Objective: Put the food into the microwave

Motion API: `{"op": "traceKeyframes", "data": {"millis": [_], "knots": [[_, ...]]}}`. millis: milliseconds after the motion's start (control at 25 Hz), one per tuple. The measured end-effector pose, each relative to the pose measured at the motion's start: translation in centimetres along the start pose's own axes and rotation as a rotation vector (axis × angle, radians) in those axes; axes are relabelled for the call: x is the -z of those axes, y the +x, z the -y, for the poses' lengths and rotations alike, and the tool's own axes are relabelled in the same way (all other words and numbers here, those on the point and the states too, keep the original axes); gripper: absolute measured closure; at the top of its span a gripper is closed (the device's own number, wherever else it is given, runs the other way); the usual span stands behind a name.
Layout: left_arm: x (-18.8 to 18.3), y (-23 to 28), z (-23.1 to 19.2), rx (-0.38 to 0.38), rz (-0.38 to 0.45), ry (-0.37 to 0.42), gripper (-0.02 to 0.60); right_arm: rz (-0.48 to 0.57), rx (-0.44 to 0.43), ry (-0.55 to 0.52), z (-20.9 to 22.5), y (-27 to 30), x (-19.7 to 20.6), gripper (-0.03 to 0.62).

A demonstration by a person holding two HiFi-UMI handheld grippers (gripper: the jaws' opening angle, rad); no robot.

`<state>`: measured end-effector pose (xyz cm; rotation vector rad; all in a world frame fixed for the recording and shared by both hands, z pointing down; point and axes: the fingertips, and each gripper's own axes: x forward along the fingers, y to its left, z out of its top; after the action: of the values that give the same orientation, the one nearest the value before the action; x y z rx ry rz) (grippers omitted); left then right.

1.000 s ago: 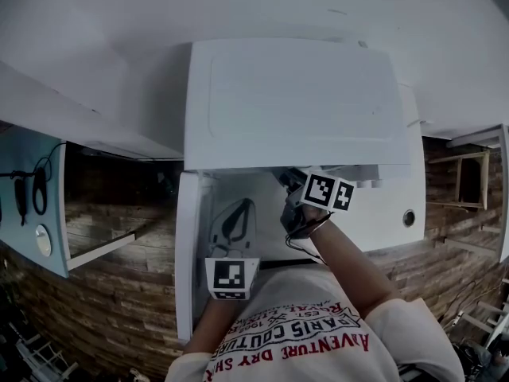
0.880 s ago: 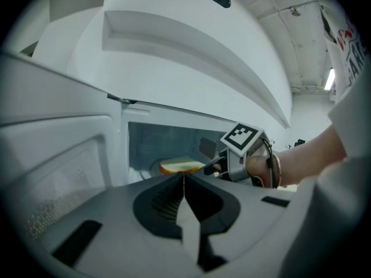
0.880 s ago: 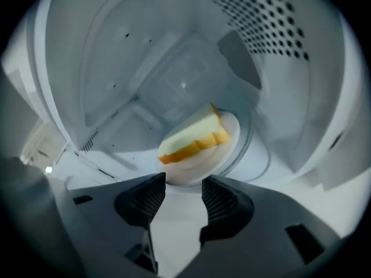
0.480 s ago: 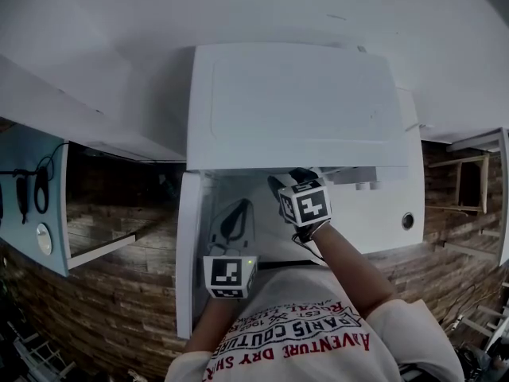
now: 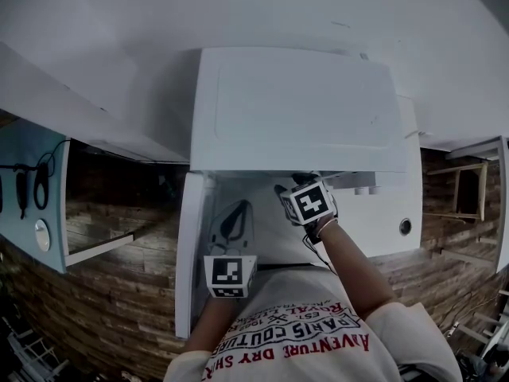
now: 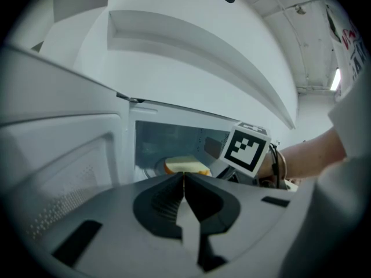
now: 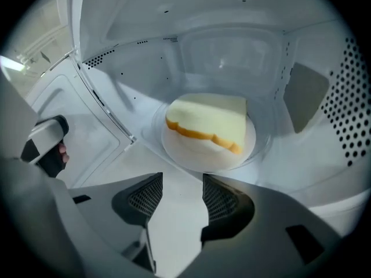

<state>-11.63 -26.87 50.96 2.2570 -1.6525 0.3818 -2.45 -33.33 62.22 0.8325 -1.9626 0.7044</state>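
Red print on the person's white shirt (image 5: 298, 333) sits at the very bottom of the head view, so that's the closest thing. Just past it is the left gripper (image 6: 184, 175), held low in front of the microwave (image 5: 294, 110). Its dark jaws are pressed flat together and there's nothing pinched between them. Beside it on the left, the microwave door (image 5: 189, 253) is swung wide open, with its inner side facing the person.

A bit further in, the right gripper (image 7: 182, 178) is at the mouth of the cavity, angled down toward the floor inside. Its jaws stand well apart and are just starting to close a touch. The gap between the mesh pads is bare, so it isn't gripping anything.

The food (image 7: 211, 123) is already inside: a pale slice with an orange-brown crust edge, lying on a white plate (image 7: 191, 152). The plate sits on the glass turntable (image 7: 264, 138) about mid-cavity, clear of the right gripper's tips. Past that is the back wall of the cavity, and the right wall has a field of little vent holes (image 7: 348, 109).
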Motion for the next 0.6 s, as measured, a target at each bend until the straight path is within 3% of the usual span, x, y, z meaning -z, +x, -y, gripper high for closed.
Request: {"op": "traceKeyframes", "data": {"millis": [280, 360, 440, 600], "knots": [[0.0, 0.1, 0.5, -0.013, 0.000, -0.020, 0.572, 0.057, 0.031, 0.013, -0.2, -1.3, 0.3, 0.373], [-0.3, 0.1, 0.8, -0.010, 0.000, -0.020, 0.572, 0.118, 0.030, 0.014, -0.6, -2.8, -0.1, 0.422], [-1.1, 0.1, 1.2, -0.007, 0.013, -0.020, 0.572, 0.192, 0.020, 0.025, -1.2, -4.6, -0.5, 0.511], [-2.5, 0.2, 1.8, 0.000, 0.038, -0.003, 0.572, 0.301, 0.013, 0.053, -1.9, -7.7, -0.9, 0.560]]}}
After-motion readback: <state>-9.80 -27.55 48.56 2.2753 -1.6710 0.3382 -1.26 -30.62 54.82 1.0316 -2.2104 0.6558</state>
